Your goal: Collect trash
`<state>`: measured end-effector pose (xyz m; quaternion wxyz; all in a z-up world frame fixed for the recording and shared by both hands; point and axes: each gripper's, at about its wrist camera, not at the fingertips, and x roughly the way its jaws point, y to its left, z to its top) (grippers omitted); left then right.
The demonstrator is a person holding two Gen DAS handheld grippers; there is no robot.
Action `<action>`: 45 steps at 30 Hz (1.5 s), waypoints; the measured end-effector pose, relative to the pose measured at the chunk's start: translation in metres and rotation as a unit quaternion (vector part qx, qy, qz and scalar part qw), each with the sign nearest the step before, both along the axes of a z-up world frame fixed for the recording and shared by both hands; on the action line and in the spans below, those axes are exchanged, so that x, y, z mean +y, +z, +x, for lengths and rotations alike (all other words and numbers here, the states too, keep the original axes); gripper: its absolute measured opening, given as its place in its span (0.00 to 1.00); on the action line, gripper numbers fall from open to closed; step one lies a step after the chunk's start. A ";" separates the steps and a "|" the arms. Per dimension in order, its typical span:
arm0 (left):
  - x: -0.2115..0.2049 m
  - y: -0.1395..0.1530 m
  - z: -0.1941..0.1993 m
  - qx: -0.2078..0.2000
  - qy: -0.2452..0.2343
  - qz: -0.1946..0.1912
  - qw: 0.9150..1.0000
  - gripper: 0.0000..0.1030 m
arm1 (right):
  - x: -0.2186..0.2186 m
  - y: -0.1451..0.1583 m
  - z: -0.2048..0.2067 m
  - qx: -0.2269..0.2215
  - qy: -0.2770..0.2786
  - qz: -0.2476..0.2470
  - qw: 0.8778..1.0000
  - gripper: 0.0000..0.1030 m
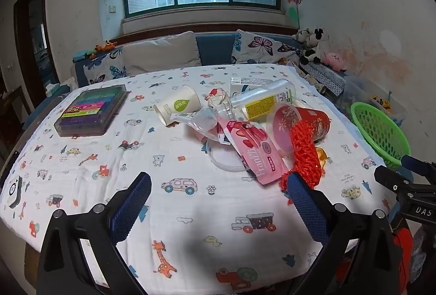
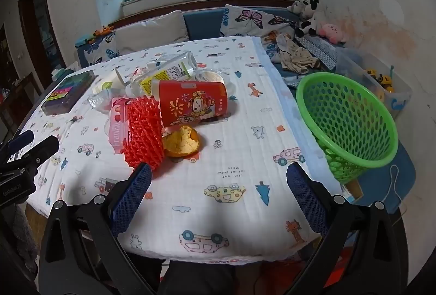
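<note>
A heap of trash lies mid-table: a tipped red paper cup [image 2: 193, 101], red foam netting [image 2: 143, 131], an orange peel [image 2: 181, 143], a pink wrapper [image 1: 253, 147], a white paper cup [image 1: 179, 104] on its side, a clear bottle [image 1: 261, 101] and crumpled clear plastic [image 1: 204, 120]. A green mesh basket [image 2: 351, 117] sits tilted off the table's right edge. My left gripper [image 1: 219, 186] hovers open over the near cloth, short of the pile. My right gripper [image 2: 219, 183] is open too, with bare cloth between its fingers; the netting lies just beyond its left fingertip [image 2: 141, 175].
A box of coloured markers [image 1: 91, 111] lies at the far left of the table [image 1: 81, 186]. A small white device [image 1: 15, 190] sits at the left edge. Behind are a sofa with butterfly cushions [image 1: 261, 47], plush toys [image 2: 310, 14] and a clear toy bin [image 2: 381, 85].
</note>
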<state>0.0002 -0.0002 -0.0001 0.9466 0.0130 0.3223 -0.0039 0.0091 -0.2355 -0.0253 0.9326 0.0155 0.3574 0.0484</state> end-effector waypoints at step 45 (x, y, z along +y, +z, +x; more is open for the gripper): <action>-0.003 0.003 0.000 -0.003 -0.002 -0.004 1.000 0.94 | 0.000 0.001 0.001 0.002 0.000 0.011 1.000 0.95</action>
